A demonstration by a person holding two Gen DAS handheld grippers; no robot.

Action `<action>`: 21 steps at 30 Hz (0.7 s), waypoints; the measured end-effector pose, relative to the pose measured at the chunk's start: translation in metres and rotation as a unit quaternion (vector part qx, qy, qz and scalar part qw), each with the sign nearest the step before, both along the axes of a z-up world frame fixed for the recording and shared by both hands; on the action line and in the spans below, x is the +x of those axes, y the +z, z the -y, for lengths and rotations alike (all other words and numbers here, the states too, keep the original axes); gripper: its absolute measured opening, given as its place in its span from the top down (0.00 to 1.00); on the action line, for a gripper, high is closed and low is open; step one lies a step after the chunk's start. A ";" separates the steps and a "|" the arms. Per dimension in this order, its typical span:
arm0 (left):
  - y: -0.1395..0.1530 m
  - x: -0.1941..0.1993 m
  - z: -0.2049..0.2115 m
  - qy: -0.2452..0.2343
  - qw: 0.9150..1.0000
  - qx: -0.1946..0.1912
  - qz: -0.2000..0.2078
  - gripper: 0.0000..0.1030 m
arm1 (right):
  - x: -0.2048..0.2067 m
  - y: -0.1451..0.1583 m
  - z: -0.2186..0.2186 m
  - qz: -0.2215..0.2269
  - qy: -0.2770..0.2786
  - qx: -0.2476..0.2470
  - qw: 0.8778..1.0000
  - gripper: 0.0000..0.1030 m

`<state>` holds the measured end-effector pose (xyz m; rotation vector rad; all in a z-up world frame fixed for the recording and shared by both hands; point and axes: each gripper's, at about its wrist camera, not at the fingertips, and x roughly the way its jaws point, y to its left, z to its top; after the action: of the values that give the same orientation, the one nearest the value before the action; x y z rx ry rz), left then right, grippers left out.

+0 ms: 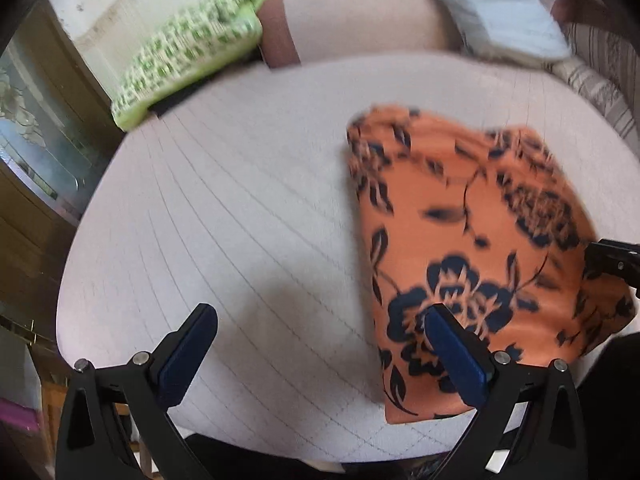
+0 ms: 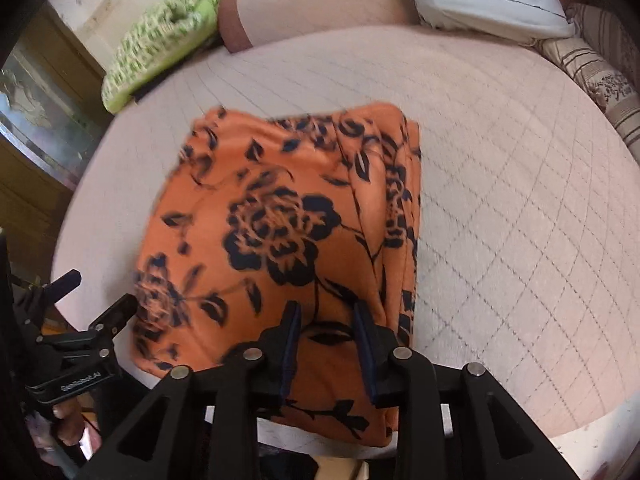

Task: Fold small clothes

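1. Your folded orange cloth with dark blue flowers [image 2: 280, 240] is lying flat on the pale quilted round cushion [image 2: 500, 200], toward its near edge.
2. Your left gripper [image 1: 320, 340] is spread wide with nothing in it, one finger over the cloth's edge.
3. Your right gripper [image 2: 327, 316] is only narrowly parted above the cloth; can't tell if it's pinching any fabric.
4. There's a green patterned pillow [image 1: 188, 52] at the back.

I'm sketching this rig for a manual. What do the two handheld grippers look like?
Both are matte black angular frames with triangular cut-outs and silver round pivot pins. Each finger carries a flat dark-blue pad, on the left gripper and the right gripper alike. The left one's body bears small white lettering, too blurred to read.
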<state>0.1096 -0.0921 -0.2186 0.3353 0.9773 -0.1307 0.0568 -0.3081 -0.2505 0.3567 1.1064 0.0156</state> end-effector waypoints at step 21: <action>0.047 -0.013 -0.003 0.008 0.998 -0.037 0.052 0.00 | -0.022 0.044 0.009 0.099 -0.008 0.035 0.994 0.33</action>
<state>0.0963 -0.0888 -0.1715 0.2633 0.8687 -0.1339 0.0346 -0.3168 -0.2066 0.4184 0.9091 0.0740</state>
